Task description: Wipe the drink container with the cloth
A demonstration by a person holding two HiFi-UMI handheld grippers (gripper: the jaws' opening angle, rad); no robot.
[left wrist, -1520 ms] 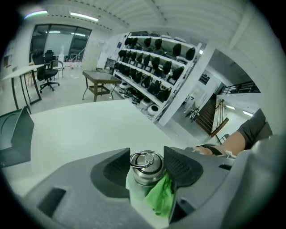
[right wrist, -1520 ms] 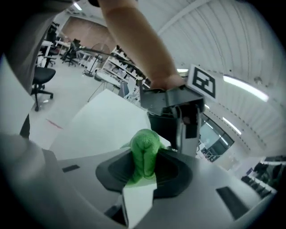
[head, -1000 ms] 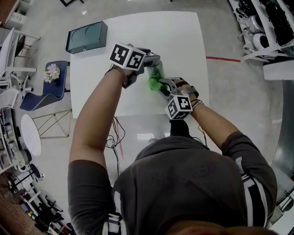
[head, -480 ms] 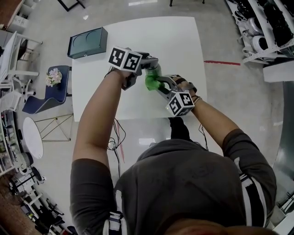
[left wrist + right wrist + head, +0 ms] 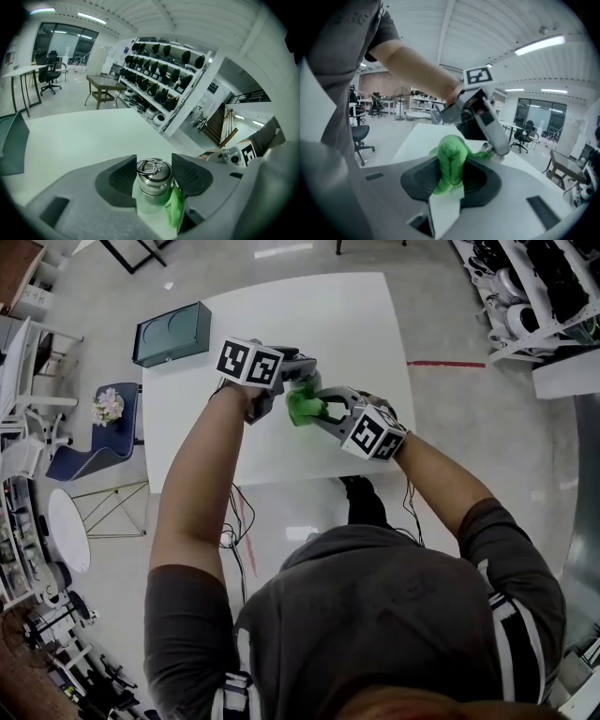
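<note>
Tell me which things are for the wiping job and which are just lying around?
For the job:
metal bottle in left hand-held gripper
green cloth in right hand-held gripper

Lying about:
dark box on the table
flowers on the blue chair

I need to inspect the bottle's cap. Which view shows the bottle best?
The left gripper view: the bottle sits close up between the left gripper's jaws, cap and ring clear. The head view shows a small sliver beside the green cloth. The right gripper view shows mostly cloth, the bottle barely.
</note>
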